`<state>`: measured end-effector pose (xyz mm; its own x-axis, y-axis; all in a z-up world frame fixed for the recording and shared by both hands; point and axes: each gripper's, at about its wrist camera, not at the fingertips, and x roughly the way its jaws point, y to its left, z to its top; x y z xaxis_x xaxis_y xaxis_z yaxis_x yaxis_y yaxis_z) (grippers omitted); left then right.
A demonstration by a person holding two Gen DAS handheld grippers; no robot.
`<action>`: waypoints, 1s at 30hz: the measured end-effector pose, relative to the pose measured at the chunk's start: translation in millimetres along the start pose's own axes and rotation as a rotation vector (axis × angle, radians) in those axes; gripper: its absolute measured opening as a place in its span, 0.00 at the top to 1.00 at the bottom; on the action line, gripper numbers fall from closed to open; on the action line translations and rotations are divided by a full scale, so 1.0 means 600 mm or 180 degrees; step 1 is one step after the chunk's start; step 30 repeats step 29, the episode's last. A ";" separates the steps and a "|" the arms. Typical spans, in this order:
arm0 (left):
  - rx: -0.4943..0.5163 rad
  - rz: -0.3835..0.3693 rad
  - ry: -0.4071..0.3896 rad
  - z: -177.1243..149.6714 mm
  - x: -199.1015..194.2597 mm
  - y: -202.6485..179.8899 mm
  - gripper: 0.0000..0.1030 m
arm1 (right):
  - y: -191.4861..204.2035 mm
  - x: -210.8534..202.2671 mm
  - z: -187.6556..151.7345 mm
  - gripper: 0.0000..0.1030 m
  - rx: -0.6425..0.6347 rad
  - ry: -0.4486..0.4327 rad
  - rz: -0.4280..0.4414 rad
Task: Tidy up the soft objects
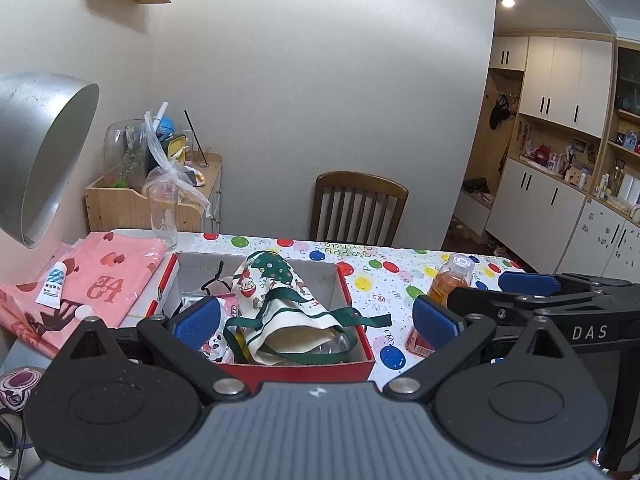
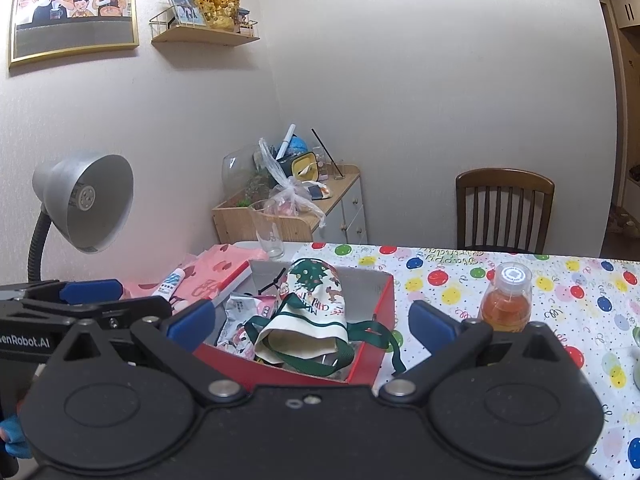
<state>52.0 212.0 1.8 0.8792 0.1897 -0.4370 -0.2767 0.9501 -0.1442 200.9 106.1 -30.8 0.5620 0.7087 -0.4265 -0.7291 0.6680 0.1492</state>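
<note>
A red cardboard box [image 1: 362, 356] [image 2: 386, 304] sits on the balloon-print tablecloth. In it lies a cream Christmas-print cloth bag [image 1: 276, 300] [image 2: 316, 304] with green straps, on top of pink printed pouches [image 1: 218, 344] [image 2: 240, 334] and a black cord. My left gripper [image 1: 316, 320] is open and empty, held just in front of the box. My right gripper [image 2: 312, 326] is open and empty, also in front of the box, to the right of the left one. Each gripper shows at the edge of the other's view.
A pink heart-print bag [image 1: 100, 280] with a white tube [image 1: 52, 288] lies left of the box. An orange drink bottle [image 1: 450, 282] [image 2: 506, 300], a tall glass [image 1: 163, 214], a silver desk lamp [image 2: 86, 200] and a wooden chair [image 1: 358, 206] are around.
</note>
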 end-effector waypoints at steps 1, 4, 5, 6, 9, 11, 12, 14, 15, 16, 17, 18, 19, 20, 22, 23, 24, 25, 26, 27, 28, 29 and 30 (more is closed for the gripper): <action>0.0003 0.0004 -0.0004 0.000 0.000 0.000 0.00 | 0.000 -0.001 0.000 0.00 0.0004 -0.0004 0.0002; 0.0033 0.0038 -0.0026 0.001 0.000 -0.001 0.00 | 0.000 -0.004 0.000 0.00 0.0010 -0.0025 -0.0003; 0.0032 0.0035 -0.0029 0.001 0.000 -0.001 0.00 | 0.001 -0.004 0.000 0.00 0.0009 -0.0026 -0.0005; 0.0029 0.0035 -0.0026 0.001 -0.001 -0.001 0.00 | 0.001 -0.003 0.001 0.00 0.0010 -0.0028 -0.0007; 0.0026 0.0035 -0.0024 0.000 -0.001 -0.001 0.00 | 0.002 -0.003 0.001 0.00 0.0001 -0.0032 -0.0011; 0.0023 0.0036 -0.0027 0.000 -0.002 -0.002 0.00 | 0.003 -0.002 0.001 0.00 -0.0001 -0.0026 -0.0018; 0.0020 0.0028 -0.0024 0.000 -0.002 -0.002 0.00 | 0.003 -0.002 0.000 0.00 0.0005 -0.0024 -0.0016; -0.0001 0.0012 -0.0014 -0.001 -0.003 -0.002 0.00 | 0.004 -0.002 0.000 0.00 0.0009 -0.0016 -0.0015; -0.0011 0.0004 -0.0008 0.000 -0.003 -0.001 0.00 | 0.004 -0.001 0.000 0.00 0.0008 -0.0013 -0.0018; -0.0017 0.0003 -0.0001 0.000 -0.003 0.000 0.00 | 0.004 -0.002 0.000 0.00 0.0013 -0.0013 -0.0020; -0.0023 0.0010 0.0001 0.000 -0.003 -0.001 0.00 | 0.005 -0.001 0.000 0.00 0.0016 -0.0009 -0.0020; -0.0028 0.0018 0.0003 0.000 -0.002 0.000 0.00 | 0.005 0.000 0.000 0.00 0.0018 -0.0005 -0.0021; -0.0031 0.0021 0.0007 0.001 -0.002 0.000 0.00 | 0.004 -0.001 0.000 0.00 0.0020 -0.0001 -0.0021; -0.0033 0.0024 0.0011 0.001 -0.002 0.000 0.00 | 0.004 0.000 0.000 0.00 0.0023 0.0002 -0.0022; -0.0036 0.0036 0.0016 0.001 -0.001 -0.002 0.00 | 0.004 -0.001 -0.001 0.00 0.0025 0.0008 -0.0022; -0.0039 0.0037 0.0019 0.001 0.000 -0.003 0.00 | 0.004 -0.001 -0.001 0.00 0.0025 0.0013 -0.0022; -0.0042 0.0042 0.0025 0.001 0.001 -0.002 0.00 | 0.004 -0.001 -0.002 0.00 0.0024 0.0016 -0.0026; -0.0043 0.0046 0.0025 0.001 0.002 -0.003 0.00 | 0.003 -0.001 -0.002 0.00 0.0019 0.0019 -0.0026; -0.0045 0.0053 0.0024 0.001 0.002 -0.004 0.00 | 0.003 -0.002 -0.002 0.00 0.0016 0.0022 -0.0030; -0.0047 0.0058 0.0023 0.001 0.003 -0.006 0.00 | 0.001 -0.003 -0.003 0.00 0.0016 0.0022 -0.0031; -0.0049 0.0055 0.0022 0.001 0.004 -0.007 0.00 | 0.000 -0.003 -0.003 0.00 0.0017 0.0022 -0.0032; -0.0050 0.0048 0.0024 0.002 0.005 -0.009 0.00 | -0.003 -0.004 -0.004 0.00 0.0021 0.0023 -0.0036; -0.0050 0.0048 0.0024 0.002 0.005 -0.009 0.00 | -0.003 -0.004 -0.004 0.00 0.0021 0.0023 -0.0036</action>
